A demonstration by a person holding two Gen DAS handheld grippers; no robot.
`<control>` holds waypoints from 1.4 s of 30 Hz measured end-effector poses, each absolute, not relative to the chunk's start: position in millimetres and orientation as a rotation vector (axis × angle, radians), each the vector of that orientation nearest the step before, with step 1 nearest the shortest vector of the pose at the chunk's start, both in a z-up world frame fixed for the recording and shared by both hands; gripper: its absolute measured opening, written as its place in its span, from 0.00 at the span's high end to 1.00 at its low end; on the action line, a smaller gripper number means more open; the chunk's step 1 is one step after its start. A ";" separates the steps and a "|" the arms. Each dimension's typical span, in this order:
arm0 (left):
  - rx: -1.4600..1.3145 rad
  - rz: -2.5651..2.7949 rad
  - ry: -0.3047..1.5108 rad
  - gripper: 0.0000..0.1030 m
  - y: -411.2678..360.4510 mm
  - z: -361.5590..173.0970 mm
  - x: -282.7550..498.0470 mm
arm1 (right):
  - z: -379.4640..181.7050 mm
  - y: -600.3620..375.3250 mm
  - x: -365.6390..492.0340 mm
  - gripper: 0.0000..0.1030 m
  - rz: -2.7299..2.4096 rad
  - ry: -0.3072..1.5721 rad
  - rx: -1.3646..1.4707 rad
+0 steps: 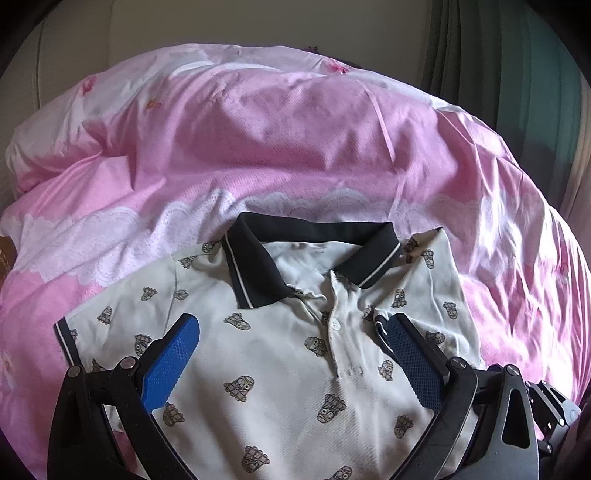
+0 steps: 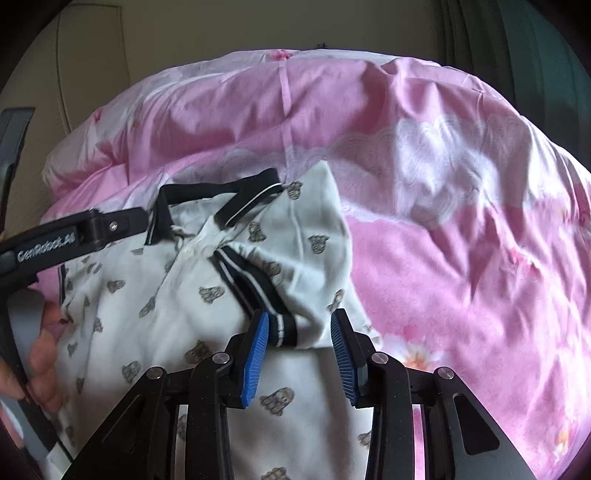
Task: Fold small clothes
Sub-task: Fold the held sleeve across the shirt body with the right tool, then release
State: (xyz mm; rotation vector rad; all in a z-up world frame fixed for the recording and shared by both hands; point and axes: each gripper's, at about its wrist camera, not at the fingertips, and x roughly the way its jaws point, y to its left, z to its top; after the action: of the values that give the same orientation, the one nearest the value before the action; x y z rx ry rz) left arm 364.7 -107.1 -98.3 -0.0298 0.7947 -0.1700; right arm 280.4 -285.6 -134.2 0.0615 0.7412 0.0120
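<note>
A white polo shirt (image 1: pixel 280 369) with a small grey print and a dark collar (image 1: pixel 255 266) lies face up on the pink bedding. Its right sleeve (image 2: pixel 314 236) is folded inward over the chest. The sleeve's striped cuff (image 2: pixel 284 326) lies loose between the fingers of my right gripper (image 2: pixel 299 315), whose pads stand apart and do not press on it. My left gripper (image 1: pixel 293 319) hovers wide open over the chest, below the collar, with nothing in it. In the right wrist view its finger (image 2: pixel 92 229) reaches in from the left near the collar.
A rumpled pink duvet (image 1: pixel 295 140) with white lace print covers the bed around the shirt. A pale wall (image 1: pixel 258 22) stands behind and a green curtain (image 1: pixel 517 55) hangs at the right. A person's hand (image 2: pixel 40 350) holds the left gripper.
</note>
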 end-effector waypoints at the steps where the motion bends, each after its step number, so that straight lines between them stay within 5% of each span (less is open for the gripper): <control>1: -0.035 -0.168 0.795 0.00 -105.7 -98.5 365.2 | -134.0 -280.0 280.1 0.65 0.016 0.736 0.045; 5: -0.048 -0.163 0.808 0.00 -100.8 -101.5 367.4 | -137.9 -261.9 289.2 0.68 -0.004 0.743 -0.062; 9: -0.056 -0.161 0.819 0.00 -97.5 -102.9 369.4 | -155.4 -268.3 300.5 0.90 -0.004 0.836 -0.016; 13: -0.058 -0.162 0.818 0.00 -95.2 -101.5 368.4 | -159.4 -277.4 297.4 0.98 0.016 0.848 0.055; 23: -0.070 -0.158 0.816 0.00 -86.1 -97.2 368.6 | -151.9 -275.4 290.2 0.97 0.099 0.830 0.158; 25: -0.087 -0.150 0.815 0.00 -80.1 -96.7 370.5 | -139.3 -271.3 292.8 0.88 0.076 0.787 0.106; 27: -0.098 -0.145 0.816 0.00 -74.9 -97.6 372.6 | -129.2 -263.1 303.1 0.68 0.075 0.760 0.049; 29: -0.101 -0.135 0.823 0.00 -70.7 -99.1 374.7 | -127.0 -254.0 318.4 0.65 0.081 0.770 -0.001; 40: -0.116 -0.126 0.833 0.00 -58.9 -103.9 379.0 | -157.5 -243.0 344.5 0.67 0.019 0.865 -0.120; 42: -0.115 -0.131 0.833 0.00 -59.2 -104.5 378.9 | -159.7 -247.0 344.9 0.84 0.007 0.865 -0.105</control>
State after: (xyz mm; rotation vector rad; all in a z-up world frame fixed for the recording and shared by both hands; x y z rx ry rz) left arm 378.9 -59.2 -104.5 -0.1148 0.8328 -0.1311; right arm 344.9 -247.0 -159.7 -0.1049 0.8653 0.0071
